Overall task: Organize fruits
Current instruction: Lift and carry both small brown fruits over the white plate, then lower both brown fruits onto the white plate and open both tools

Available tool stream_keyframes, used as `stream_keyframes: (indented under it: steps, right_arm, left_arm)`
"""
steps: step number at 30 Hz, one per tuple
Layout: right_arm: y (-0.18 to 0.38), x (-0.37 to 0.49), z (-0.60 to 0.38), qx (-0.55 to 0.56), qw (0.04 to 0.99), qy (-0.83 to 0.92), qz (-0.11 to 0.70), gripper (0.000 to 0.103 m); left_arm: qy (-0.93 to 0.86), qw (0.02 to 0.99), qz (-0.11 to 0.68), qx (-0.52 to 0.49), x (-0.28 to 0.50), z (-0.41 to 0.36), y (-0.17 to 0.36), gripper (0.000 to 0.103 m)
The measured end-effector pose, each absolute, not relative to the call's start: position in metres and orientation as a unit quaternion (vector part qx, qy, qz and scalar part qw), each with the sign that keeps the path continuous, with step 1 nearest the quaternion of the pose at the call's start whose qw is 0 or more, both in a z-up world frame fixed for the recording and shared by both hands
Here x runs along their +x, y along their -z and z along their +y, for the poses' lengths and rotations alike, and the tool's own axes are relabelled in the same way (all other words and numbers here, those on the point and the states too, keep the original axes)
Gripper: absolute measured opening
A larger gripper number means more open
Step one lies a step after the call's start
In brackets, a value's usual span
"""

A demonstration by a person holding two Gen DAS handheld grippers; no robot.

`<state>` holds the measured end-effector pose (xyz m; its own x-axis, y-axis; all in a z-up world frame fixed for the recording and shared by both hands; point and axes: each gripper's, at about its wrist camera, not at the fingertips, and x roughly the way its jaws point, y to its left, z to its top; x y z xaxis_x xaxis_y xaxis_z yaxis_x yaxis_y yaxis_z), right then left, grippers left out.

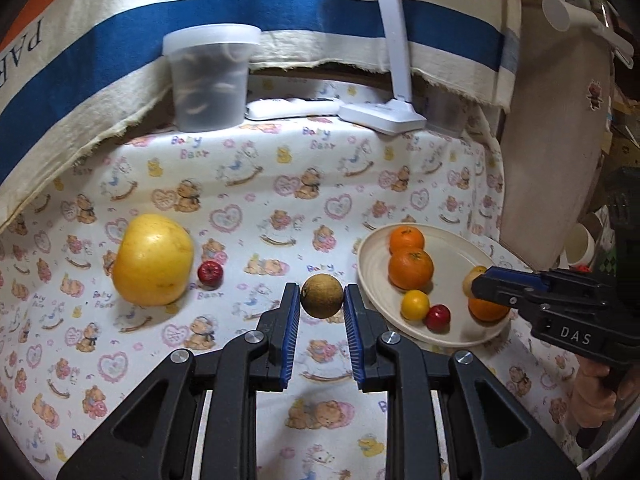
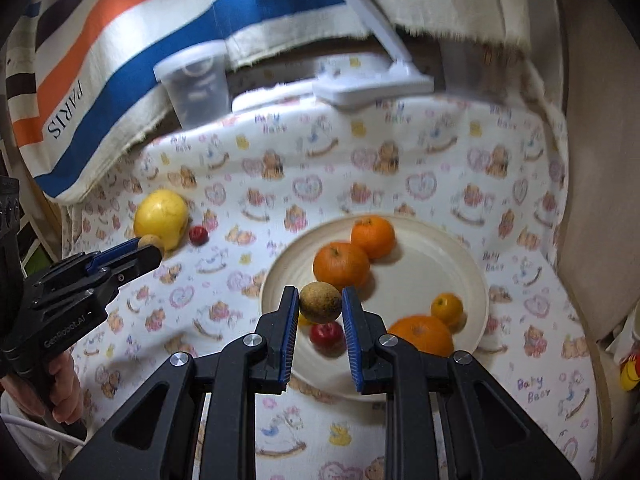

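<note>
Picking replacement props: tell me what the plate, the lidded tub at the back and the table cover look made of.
Plate: cream, with concentric ridges and a soft sheen; it looks like glazed ceramic or melamine.
Lidded tub: cloudy and see-through with a matching lid, probably plastic.
Table cover: matte woven-looking cloth with a printed bear pattern, lying in soft wrinkles, likely cotton.

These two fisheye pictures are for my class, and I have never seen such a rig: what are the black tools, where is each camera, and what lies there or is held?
No robot here: a person holds a hand-squeezed tool in each hand, with a camera on each looking along its fingers. In the left view, the left tool grips a small brown fruit over the bear-print cloth. In the right view, the right tool grips another brown fruit above the plate, which holds oranges and one small red fruit. A large yellow fruit and a second small red fruit lie on the cloth.
</note>
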<state>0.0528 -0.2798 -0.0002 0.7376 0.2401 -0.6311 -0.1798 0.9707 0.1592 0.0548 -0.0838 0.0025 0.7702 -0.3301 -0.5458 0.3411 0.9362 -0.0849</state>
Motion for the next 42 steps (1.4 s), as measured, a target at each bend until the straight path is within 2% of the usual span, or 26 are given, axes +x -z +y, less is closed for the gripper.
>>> stream_keyframes:
  steps: [20, 32, 42]
  right_arm:
    - [0.033, 0.069, -0.272, 0.076, 0.905, -0.162, 0.387, 0.023]
    - [0.012, 0.061, -0.305, 0.123, 0.922, -0.128, 0.345, 0.023]
    - [0.003, 0.06, -0.326, 0.132, 0.93, -0.09, 0.33, 0.023]
  left_arm:
    - [0.186, 0.938, 0.293, 0.019, 0.053, -0.093, 0.008, 0.021]
    - [0.202, 0.936, 0.287, 0.034, 0.051, -0.105, 0.0, 0.021]
    - [0.235, 0.909, 0.338, 0.061, 0.076, -0.147, 0.011, 0.021]
